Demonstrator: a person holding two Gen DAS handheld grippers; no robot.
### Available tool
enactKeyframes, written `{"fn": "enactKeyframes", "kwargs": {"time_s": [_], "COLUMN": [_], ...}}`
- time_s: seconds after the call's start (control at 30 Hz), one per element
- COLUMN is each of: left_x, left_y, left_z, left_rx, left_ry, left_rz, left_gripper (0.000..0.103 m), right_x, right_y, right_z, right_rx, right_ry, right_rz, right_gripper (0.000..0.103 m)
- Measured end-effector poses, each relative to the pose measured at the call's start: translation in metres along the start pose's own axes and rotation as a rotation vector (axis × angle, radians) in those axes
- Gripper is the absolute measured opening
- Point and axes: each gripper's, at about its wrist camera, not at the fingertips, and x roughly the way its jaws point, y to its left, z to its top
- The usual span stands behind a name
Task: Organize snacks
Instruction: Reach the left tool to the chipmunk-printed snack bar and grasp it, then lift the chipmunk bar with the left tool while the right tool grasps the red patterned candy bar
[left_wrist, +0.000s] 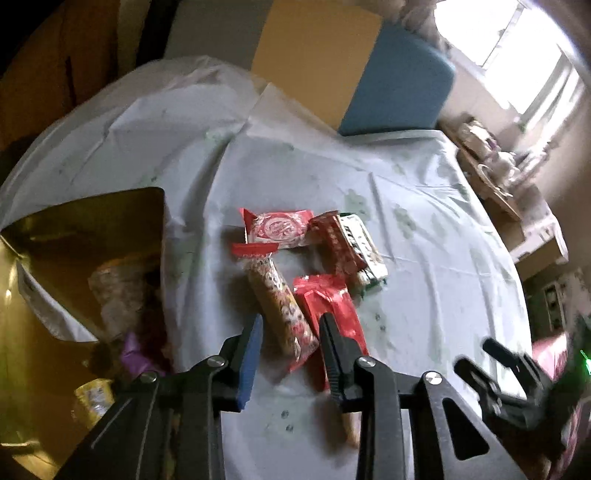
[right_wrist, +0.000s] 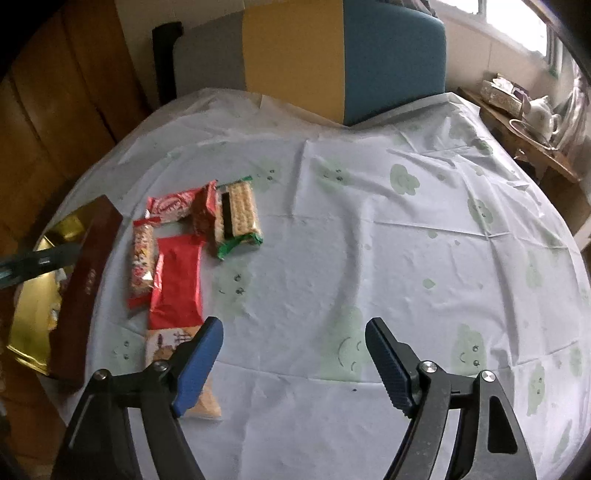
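Note:
Several snack packs lie on the white tablecloth (right_wrist: 369, 221): a long clear cookie pack (left_wrist: 279, 302) (right_wrist: 142, 260), a red foil pack (left_wrist: 334, 314) (right_wrist: 177, 280), a red-white wafer pack (left_wrist: 277, 227) (right_wrist: 171, 208), a dark red pack (left_wrist: 332, 236) (right_wrist: 203, 214), a green-edged cracker pack (left_wrist: 364, 247) (right_wrist: 238, 218) and a pale pack (right_wrist: 201, 391) nearest. My left gripper (left_wrist: 291, 328) is open, its jaws astride the near end of the cookie pack. My right gripper (right_wrist: 293, 332) is open and empty above bare cloth; it shows blurred in the left wrist view (left_wrist: 495, 354).
A gold-lined box (left_wrist: 74, 258) (right_wrist: 37, 295) with a dark red wall stands at the table's left edge, snacks inside it. A yellow and blue chair back (right_wrist: 343, 55) is behind the table. A side table with a teapot (right_wrist: 539, 110) stands at right.

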Motion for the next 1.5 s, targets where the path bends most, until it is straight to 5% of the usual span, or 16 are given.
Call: {"fn": "enactKeyframes", "kwargs": {"time_s": [0.43,0.87,1.23,1.5], "left_x": [0.070,0.080,0.045,0.020], "left_y": [-0.008,-0.017,-0.024,-0.035], "left_z": [0.013,0.007,-0.036,-0.111], "left_rx": [-0.023,0.085,0.168,0.327], "left_ry": [0.085,0.033,-0.003,0.021], "left_rz": [0.186,0.201,0.045,-0.034], "left_gripper": [0.032,0.036,0.032,0.032], "right_x": [-0.014,-0.014,-0.010,-0.007], "right_y": [0.001,0.001,-0.005,-0.004], "right_z": [0.006,0.007,0.005,0.003], "right_rx": [0.014,0.013,0.023,0.013], "right_ry": [-0.048,-0.052,-0.043,-0.031], "right_rz": [0.034,0.027,-0.017,-0.038], "right_gripper": [0.082,0.082,0.082,0.082]}}
